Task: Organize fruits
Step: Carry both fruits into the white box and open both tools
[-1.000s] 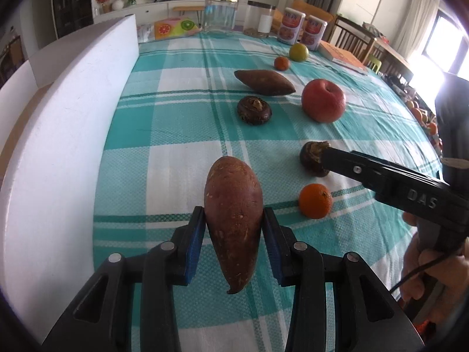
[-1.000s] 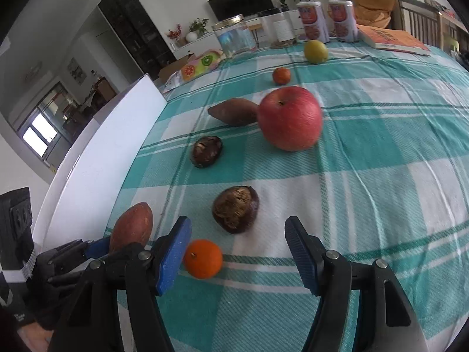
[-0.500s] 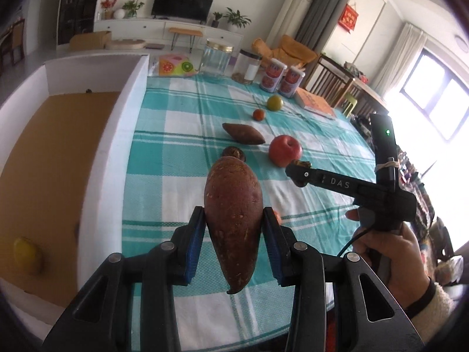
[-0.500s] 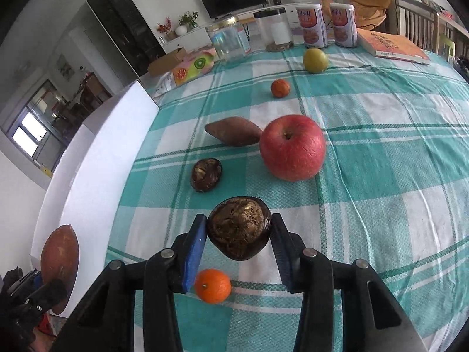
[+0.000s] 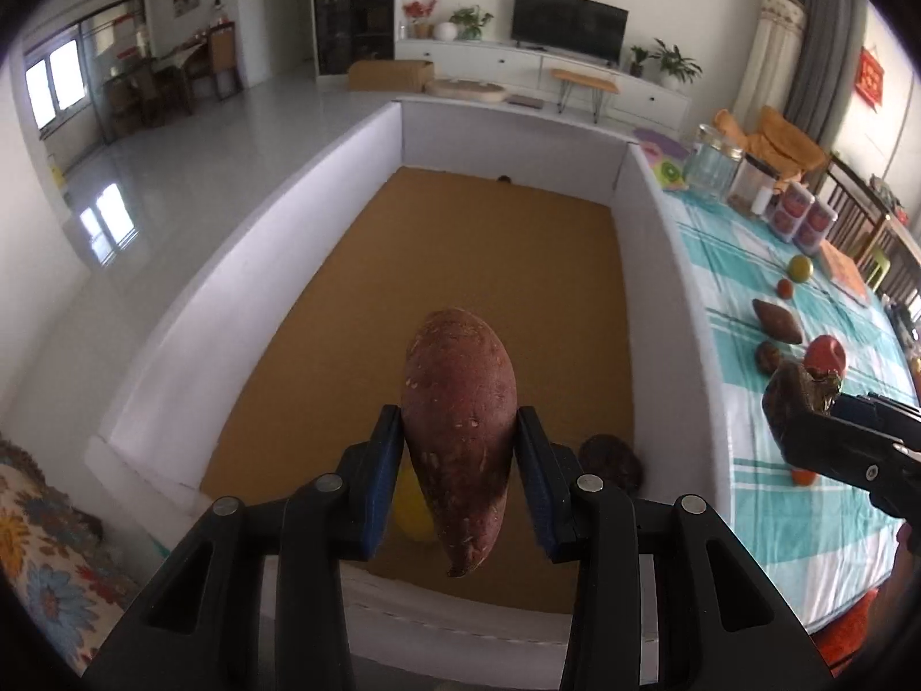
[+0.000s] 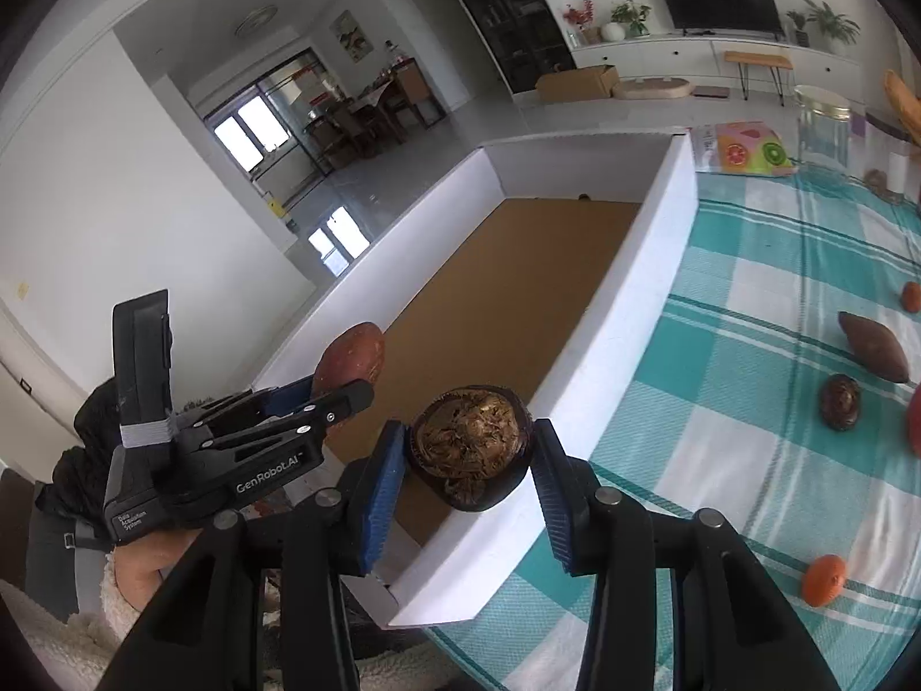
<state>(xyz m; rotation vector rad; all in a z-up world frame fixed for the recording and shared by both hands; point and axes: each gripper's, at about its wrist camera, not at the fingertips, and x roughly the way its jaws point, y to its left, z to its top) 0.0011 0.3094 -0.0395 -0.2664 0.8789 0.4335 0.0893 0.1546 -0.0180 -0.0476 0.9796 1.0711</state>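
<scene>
While the left tongs (image 5: 459, 463) clamp a sweet potato (image 5: 459, 429) between the blue pads, its blunt end points to 12 o'clock and its thin tip hangs toward 6 o'clock, below the pads. Right tongs (image 6: 469, 463) are closed on a dark round tuber (image 6: 469, 452), rough brown face toward the camera, pads touching both flanks.

Left wrist view, near to far: a yellow fruit (image 5: 410, 498) lies on the box floor at 7 o'clock of the potato, partly hidden by the left pad; a second dark tuber (image 5: 610, 460) lies at 3 o'clock, close to the right wall. The white box (image 5: 650, 265) has a brown floor that is bare toward 12 o'clock, up to a small dark spot at the far wall.

Change from one second ago: both tongs were then over the checked tablecloth (image 6: 765, 380), the right tongs open around the tuber on the cloth. Now the potato hangs over the box interior, and the right tongs carry the tuber above the box's near right wall.

Edges: the wall between box and cloth runs from 5 o'clock to 1 o'clock in the left view. On the cloth, well apart: an orange (image 6: 824, 580) nearest, a dark tuber on the cloth (image 6: 840, 402), another sweet potato (image 6: 874, 354), a red apple (image 5: 825, 352), a small orange (image 5: 785, 288), a green fruit (image 5: 800, 268), then jars (image 5: 711, 164).
</scene>
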